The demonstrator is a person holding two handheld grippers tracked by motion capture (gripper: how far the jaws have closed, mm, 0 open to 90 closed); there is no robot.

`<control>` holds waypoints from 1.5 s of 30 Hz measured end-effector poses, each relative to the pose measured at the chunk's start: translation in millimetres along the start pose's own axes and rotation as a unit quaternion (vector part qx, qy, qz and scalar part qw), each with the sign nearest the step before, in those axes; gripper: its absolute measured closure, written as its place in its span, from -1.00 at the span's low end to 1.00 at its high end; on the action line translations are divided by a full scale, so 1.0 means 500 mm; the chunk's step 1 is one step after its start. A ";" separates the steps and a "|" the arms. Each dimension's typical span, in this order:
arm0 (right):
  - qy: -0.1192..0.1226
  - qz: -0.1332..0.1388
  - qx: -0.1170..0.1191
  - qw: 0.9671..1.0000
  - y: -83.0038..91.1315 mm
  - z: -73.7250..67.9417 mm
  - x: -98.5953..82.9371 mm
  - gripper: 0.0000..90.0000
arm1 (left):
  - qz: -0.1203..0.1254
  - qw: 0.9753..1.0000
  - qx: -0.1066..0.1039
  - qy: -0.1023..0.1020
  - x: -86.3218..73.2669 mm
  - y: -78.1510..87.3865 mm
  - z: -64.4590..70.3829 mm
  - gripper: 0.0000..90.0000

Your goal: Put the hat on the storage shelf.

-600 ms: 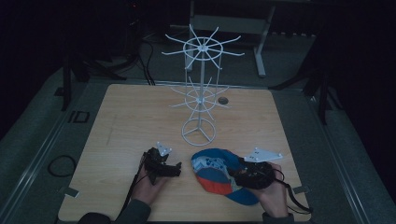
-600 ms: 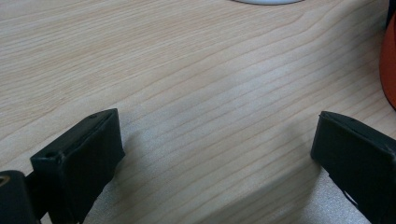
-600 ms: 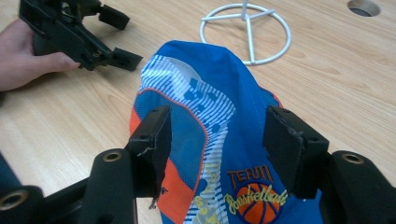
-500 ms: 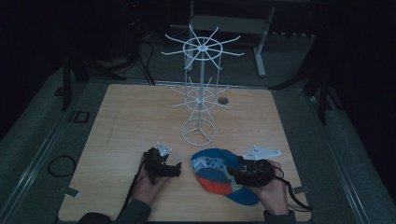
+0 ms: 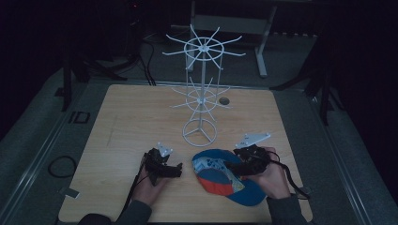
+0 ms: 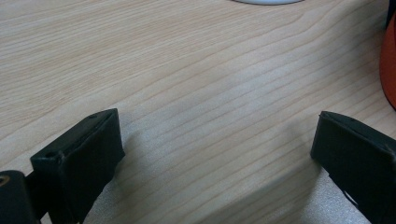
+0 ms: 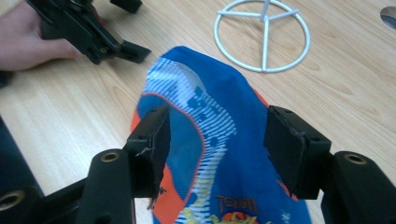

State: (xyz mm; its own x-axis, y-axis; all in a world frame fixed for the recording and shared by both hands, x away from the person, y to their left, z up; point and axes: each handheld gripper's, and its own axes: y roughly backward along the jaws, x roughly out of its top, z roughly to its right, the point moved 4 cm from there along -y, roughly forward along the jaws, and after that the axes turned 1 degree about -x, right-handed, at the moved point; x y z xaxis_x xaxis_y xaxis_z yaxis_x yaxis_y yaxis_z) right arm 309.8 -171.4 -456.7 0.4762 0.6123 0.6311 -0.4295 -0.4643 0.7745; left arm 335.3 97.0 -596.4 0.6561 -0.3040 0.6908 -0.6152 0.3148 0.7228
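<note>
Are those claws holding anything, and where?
Nothing is held. The right gripper stands open astride the cap; the left gripper is open over bare table.

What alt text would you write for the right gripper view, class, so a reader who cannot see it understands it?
The right gripper holds its two black jaws open on either side of a blue and orange cap lying on a wooden table. Beyond the cap stand the white ring base of a wire rack and the left gripper.

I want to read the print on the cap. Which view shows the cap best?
The right gripper view: the cap lies close between the open jaws, stripes and lettering visible. The high view shows the whole cap, small and dim. The left gripper view catches an orange edge.
</note>
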 end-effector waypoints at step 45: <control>0.028 -0.094 0.019 0.995 -0.106 0.066 0.048 -0.23 | 0.001 1.000 0.000 0.001 0.000 0.000 0.000 -0.94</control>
State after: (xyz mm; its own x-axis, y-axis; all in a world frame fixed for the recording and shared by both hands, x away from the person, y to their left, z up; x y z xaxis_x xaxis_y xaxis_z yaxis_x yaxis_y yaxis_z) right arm 369.3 -153.3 -481.3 0.5014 0.7254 0.4716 -0.3070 -0.3604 0.8808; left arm 335.5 96.9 -596.4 0.6557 -0.3011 0.6924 -0.6170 0.3149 0.7212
